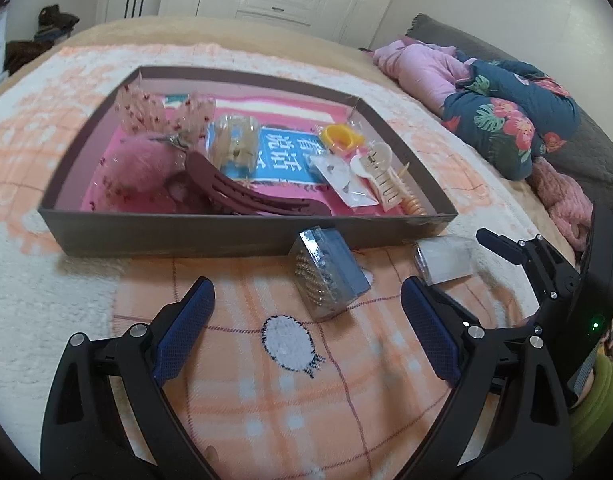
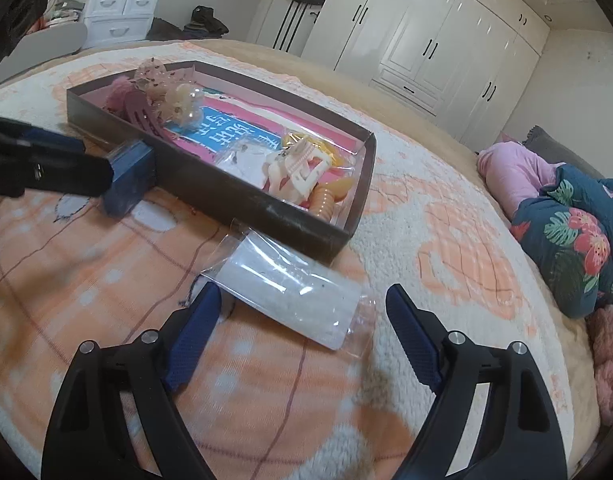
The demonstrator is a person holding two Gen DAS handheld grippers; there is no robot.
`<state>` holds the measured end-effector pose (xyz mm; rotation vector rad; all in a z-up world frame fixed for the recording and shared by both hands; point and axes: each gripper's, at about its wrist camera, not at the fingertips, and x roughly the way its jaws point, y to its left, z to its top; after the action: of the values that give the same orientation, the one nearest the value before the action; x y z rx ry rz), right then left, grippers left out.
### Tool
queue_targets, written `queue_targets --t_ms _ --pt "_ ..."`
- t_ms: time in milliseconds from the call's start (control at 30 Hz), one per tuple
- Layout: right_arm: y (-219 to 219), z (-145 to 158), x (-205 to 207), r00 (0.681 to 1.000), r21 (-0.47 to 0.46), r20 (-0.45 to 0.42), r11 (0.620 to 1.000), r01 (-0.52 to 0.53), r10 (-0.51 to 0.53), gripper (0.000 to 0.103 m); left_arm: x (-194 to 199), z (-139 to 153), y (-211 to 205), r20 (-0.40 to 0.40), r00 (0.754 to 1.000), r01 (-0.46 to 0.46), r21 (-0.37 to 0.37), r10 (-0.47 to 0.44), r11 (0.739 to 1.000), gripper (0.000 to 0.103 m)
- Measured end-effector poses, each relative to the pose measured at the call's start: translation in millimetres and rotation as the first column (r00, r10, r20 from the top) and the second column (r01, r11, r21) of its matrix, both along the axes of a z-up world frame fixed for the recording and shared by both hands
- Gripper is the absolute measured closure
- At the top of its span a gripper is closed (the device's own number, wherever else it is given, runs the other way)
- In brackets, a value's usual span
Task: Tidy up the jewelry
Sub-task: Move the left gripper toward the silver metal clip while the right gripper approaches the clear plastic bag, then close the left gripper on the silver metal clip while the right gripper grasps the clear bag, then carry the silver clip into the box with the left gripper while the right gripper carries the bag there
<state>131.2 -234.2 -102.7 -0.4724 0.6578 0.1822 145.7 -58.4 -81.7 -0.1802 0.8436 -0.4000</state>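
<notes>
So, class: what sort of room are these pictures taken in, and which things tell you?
Most likely a bedroom: the work happens on a bed with a blanket, bedding is bunched at one end, and white wardrobes line the wall.

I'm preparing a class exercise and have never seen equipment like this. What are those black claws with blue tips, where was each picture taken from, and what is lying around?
They are hand-held grippers, one per hand, each with its own camera looking along its fingers. One picture is from the left gripper, the other from the right gripper. Both are open and hold nothing. On the blanket a brown tray holds hair clips and accessories. In front of it lie a clear blue box and a clear packet with a white card.
</notes>
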Motion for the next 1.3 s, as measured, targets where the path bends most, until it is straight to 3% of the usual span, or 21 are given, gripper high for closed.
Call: queue_targets --t_ms 67,133,167,233,300,400,500,700,1000,1200,1300 --pt "-1 -1 4 1.000 -0.003 -0.004 1.000 0.011 -0.011 0.033 3 -1 -4 -0.001 1.000 -0.004 0.020 0.004 1.000 0.019" --pt "-2 -1 4 1.000 -0.001 -0.007 1.000 0.011 -0.011 0.051 6 -2 -7 -0.007 1.000 -0.007 0.024 0.008 1.000 0.020" --pt "-3 -1 4 1.000 -0.001 -0.003 1.000 0.012 -0.012 0.052 8 -3 -8 -0.009 1.000 -0.012 0.029 0.012 1.000 0.024" --pt "-4 0 4 1.000 0.005 0.005 1.000 0.010 -0.010 0.063 11 -4 -12 -0.012 1.000 -0.015 0.045 0.016 0.999 0.034" --pt "-4 3 0 1.000 0.018 0.013 1.000 0.006 -0.006 0.069 12 -5 -16 -0.013 1.000 -0.011 0.070 0.012 0.997 0.057" --pt "-9 9 -5 1.000 0.064 0.017 0.998 0.000 -0.001 0.078 11 -4 -21 -0.008 1.000 0.016 0.076 -0.015 0.997 0.072" --pt "-13 17 -11 1.000 0.135 0.009 0.991 -0.015 0.014 0.080 5 0 -24 0.016 0.999 0.034 0.101 -0.036 0.994 0.078" --pt "-9 33 -22 0.999 0.231 0.000 0.972 -0.053 0.054 0.082 -8 8 -6 0.025 0.998 0.052 0.037 -0.053 0.998 0.083" --pt "2 49 -25 0.996 0.280 0.014 0.956 -0.086 0.085 0.083 -17 40 25 0.082 0.997 0.008 -0.045 -0.004 0.999 0.085" --pt "14 61 -14 0.995 0.295 0.028 0.950 -0.102 0.098 0.084 -13 58 45 0.130 0.990 -0.047 -0.061 0.055 0.997 0.085" --pt "20 66 -6 0.994 0.302 0.033 0.947 -0.109 0.104 0.090 -11 61 54 0.141 0.987 -0.069 -0.065 0.078 0.995 0.085"
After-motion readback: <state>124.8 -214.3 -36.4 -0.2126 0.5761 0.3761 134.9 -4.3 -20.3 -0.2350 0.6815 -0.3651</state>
